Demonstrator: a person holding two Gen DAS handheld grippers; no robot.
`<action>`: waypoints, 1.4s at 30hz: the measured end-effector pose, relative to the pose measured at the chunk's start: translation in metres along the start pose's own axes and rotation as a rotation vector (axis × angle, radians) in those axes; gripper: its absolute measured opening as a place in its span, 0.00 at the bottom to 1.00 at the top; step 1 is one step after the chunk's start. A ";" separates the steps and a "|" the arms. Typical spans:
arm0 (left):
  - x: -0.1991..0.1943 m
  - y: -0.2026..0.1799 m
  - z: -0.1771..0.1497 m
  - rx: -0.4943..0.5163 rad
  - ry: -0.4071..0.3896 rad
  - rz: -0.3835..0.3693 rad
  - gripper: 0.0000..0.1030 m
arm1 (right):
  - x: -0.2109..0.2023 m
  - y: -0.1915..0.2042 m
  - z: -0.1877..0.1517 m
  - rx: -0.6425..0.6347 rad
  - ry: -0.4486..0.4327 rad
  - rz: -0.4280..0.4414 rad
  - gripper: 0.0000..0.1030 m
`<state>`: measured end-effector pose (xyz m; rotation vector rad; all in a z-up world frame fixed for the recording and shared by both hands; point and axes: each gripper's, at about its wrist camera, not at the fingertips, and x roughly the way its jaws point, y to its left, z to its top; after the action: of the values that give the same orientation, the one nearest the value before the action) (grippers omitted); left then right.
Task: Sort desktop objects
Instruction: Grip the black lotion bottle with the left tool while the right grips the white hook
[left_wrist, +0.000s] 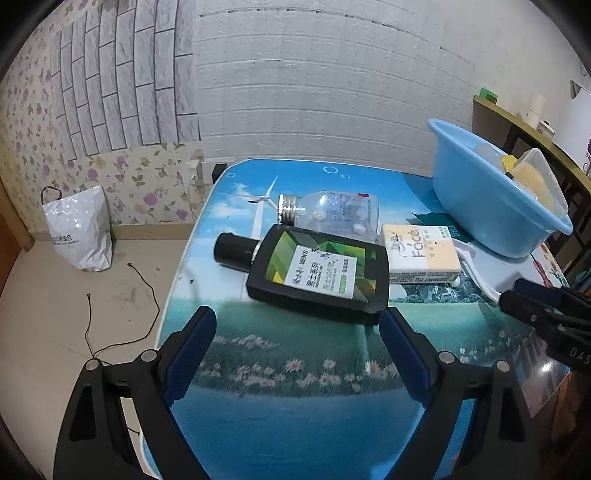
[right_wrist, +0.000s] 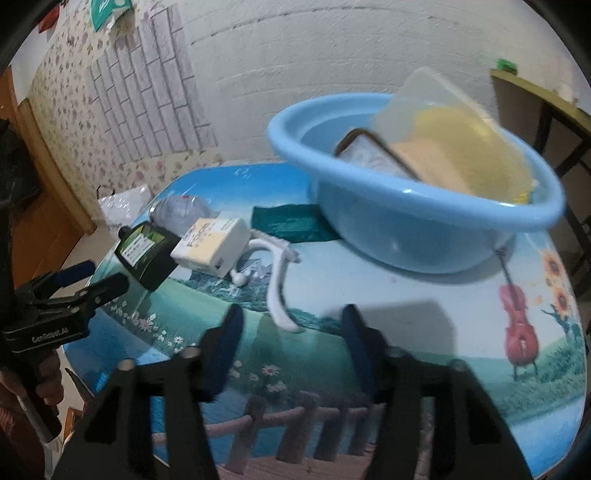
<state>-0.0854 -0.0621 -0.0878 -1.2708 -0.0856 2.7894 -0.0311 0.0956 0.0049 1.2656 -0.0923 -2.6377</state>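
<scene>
A: We are counting what is lying on the printed table (left_wrist: 295, 413), and we are getting five loose things outside the basin: one black flat bottle (left_wrist: 317, 275) with a green label, one clear plastic bottle (left_wrist: 332, 212) with a silver threaded neck, one cream and yellow box (left_wrist: 421, 254), one white plastic handle piece (right_wrist: 277, 280) and one dark green packet (right_wrist: 291, 221).

B: We are agreeing. The black flat bottle is lying on its side in the middle, the clear plastic bottle is lying just behind it, and the cream and yellow box is sitting just beside both, on the basin side. The dark green packet is partly tucked under the basin.

A: We are seeing one blue basin (left_wrist: 491, 206) near the far corner, holding one clear lidded container (right_wrist: 443, 125) with yellow contents, tilted, and one dark-framed flat item (right_wrist: 373, 155) we cannot identify.

B: For the tongs, we are counting two. Our left gripper (left_wrist: 297, 325) is standing spread wide, nothing between its blue pads, just short of the black flat bottle.

A: Our right gripper (right_wrist: 291, 328) is standing with a narrower gap, pinching nothing; the end of the white plastic handle piece is lying just ahead of it.

B: On the floor we are seeing one white bag (left_wrist: 79, 230).
</scene>
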 end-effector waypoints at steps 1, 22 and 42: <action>0.003 -0.001 0.001 0.004 0.002 -0.001 0.87 | 0.003 0.002 0.001 -0.009 0.007 0.001 0.38; 0.038 -0.012 0.021 0.030 0.073 -0.020 0.93 | 0.011 0.004 -0.002 -0.066 0.052 0.024 0.15; 0.015 -0.017 -0.001 0.034 0.076 -0.011 0.86 | -0.026 -0.032 -0.032 -0.024 0.047 -0.034 0.15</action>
<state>-0.0939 -0.0434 -0.0978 -1.3628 -0.0406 2.7181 0.0042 0.1341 0.0001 1.3318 -0.0324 -2.6273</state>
